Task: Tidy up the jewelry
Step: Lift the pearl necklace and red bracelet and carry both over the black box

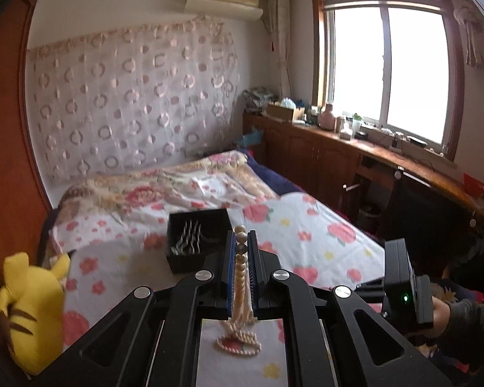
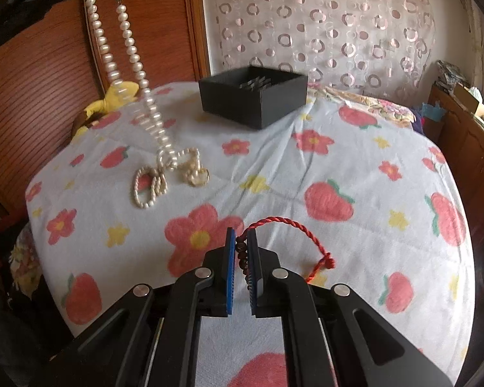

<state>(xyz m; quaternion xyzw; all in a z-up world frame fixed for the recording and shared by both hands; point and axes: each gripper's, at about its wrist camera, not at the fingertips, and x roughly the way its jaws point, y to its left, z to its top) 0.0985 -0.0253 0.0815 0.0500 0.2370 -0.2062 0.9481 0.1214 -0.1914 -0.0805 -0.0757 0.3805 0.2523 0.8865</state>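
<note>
1. The left hand-held gripper [image 1: 241, 242] is pinching a pearl necklace [image 2: 126, 48] between its closed blue pads; the strand is hanging down, its lower end touching the bed [image 2: 274, 174] among a pile of smaller pearl pieces [image 2: 164, 174].
2. The right hand-held gripper [image 2: 241, 242] is clamping a dark beaded bracelet [image 2: 242, 258], whose red twisted cord [image 2: 293, 225] is arching to the right and lying on the flowered sheet.
3. A black open box [image 2: 255, 96] is sitting on the bed beyond the pearls, well apart from both grippers; it is holding pale wavy pieces, too blurred to identify.
4. A yellow plush toy [image 1: 32, 309] is lying at the bed's left edge, beside a wooden panel [image 2: 48, 74].
5. A patterned curtain [image 1: 129, 96] is covering the far wall; a cluttered wooden counter [image 1: 371, 148] is running beneath the window [image 1: 387, 71].
</note>
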